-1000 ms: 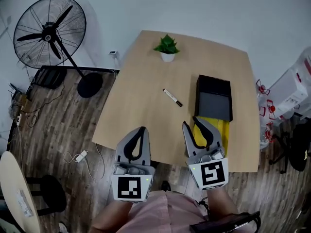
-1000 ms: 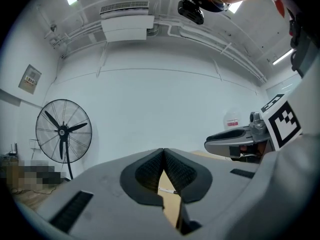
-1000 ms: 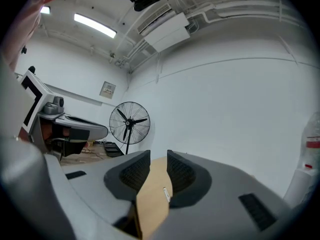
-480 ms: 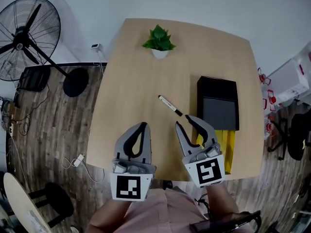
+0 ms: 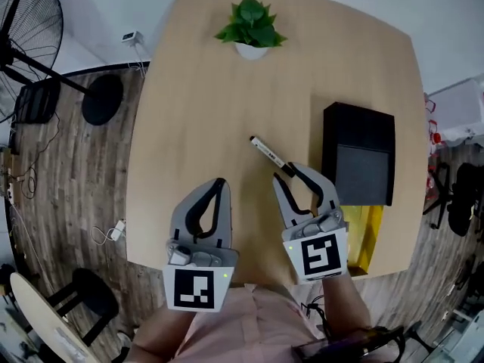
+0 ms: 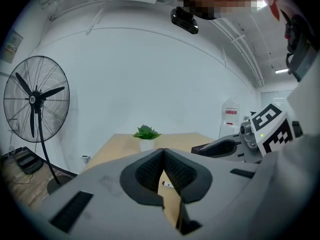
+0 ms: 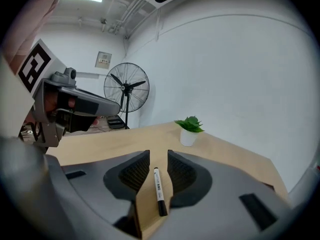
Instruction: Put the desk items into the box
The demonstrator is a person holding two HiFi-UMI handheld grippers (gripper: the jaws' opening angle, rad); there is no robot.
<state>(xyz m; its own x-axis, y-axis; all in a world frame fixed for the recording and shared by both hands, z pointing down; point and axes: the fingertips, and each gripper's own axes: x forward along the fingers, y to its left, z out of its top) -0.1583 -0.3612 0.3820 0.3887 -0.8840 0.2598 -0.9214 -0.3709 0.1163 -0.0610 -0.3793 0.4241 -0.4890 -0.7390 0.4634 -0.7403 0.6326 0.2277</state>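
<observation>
**Right gripper moves up to the pen**

Both grippers have gone forward over the table (image 5: 189, 112) since a second ago. The right gripper (image 5: 291, 180) was then beside the box (image 5: 359, 116) and well short of the pen (image 5: 268, 153). It has now swung left, and its tips reach the pen's dark end. The pen itself has not shifted. It lies flat on the bare wood, slanted, just left of the box and well this side of the plant (image 5: 249, 29).

Seen from the right gripper's own view, the right gripper (image 7: 158, 159) has its jaws spread, with the pen (image 7: 158, 189) lying lengthwise in the gap. Neither pad seems to touch it yet. The left gripper (image 5: 219, 184) hangs back near the table's front edge. Its own view shows the left gripper (image 6: 163, 151) with jaws pressed together and nothing between them.

The pen looks light, stiff and smooth-sided, so weight should be no trouble. Rolling and slipping are the likelier problems. It sits very low on the wood, so the pads probably have to come down almost to the surface to catch it. Because the barrel runs along the jaws, not across them, closing here would squeeze its sides. That can hold, but a round barrel may squirt forward out of the pads. Taking it nearer the middle of the white barrel, not at the cap end, should keep it from tipping on the short carry to the box. A yellow sheet (image 5: 361, 233) shows under the box's near end.
</observation>
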